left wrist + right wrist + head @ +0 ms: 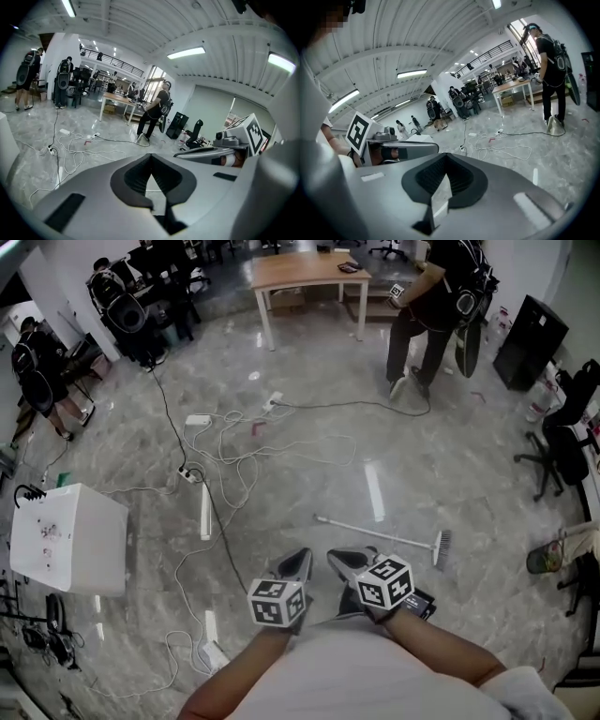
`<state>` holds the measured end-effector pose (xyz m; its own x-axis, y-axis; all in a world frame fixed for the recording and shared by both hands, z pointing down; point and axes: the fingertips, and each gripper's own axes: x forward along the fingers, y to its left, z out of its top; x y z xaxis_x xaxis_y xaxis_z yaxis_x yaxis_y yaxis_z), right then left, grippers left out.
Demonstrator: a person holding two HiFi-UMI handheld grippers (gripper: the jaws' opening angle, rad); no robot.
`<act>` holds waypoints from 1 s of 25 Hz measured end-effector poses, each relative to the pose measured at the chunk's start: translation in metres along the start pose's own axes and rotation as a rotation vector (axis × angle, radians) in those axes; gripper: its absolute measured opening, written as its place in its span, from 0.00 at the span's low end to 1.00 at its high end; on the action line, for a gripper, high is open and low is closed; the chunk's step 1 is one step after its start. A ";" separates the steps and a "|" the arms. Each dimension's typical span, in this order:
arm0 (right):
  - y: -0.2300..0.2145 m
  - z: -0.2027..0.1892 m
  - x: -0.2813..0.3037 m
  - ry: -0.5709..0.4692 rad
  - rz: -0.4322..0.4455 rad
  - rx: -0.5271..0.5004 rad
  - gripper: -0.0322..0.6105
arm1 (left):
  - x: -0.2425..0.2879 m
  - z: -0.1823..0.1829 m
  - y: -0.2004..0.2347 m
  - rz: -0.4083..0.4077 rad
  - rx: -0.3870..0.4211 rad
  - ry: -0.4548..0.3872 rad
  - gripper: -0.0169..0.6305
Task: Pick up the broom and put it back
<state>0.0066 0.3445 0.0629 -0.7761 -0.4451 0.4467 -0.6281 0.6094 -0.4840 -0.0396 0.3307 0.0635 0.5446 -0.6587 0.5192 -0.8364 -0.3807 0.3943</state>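
Observation:
The broom lies flat on the grey marble floor, its white handle running left to right and its grey bristle head at the right end. Both grippers are held low in the head view, side by side and just short of the handle. My left gripper has its jaws together with nothing between them, as its own view shows. My right gripper is likewise shut and empty. The broom does not show in either gripper view.
White cables and power strips sprawl over the floor to the left of the broom. A white box stands at the left. A wooden table and a standing person are at the back, office chairs at the right.

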 end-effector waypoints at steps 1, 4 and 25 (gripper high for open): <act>-0.019 0.012 0.007 0.019 0.019 -0.005 0.05 | 0.020 0.012 0.003 0.014 -0.004 0.003 0.04; -0.071 0.046 0.025 0.077 0.078 -0.024 0.05 | 0.076 0.044 0.014 0.050 -0.019 0.019 0.04; -0.286 0.050 0.182 0.449 0.111 -0.152 0.10 | 0.251 0.076 0.137 0.122 -0.131 0.133 0.04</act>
<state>0.0422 0.0566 0.2443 -0.7157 -0.0650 0.6954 -0.5012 0.7412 -0.4465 -0.0218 0.0638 0.1903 0.4501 -0.6001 0.6613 -0.8863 -0.2101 0.4126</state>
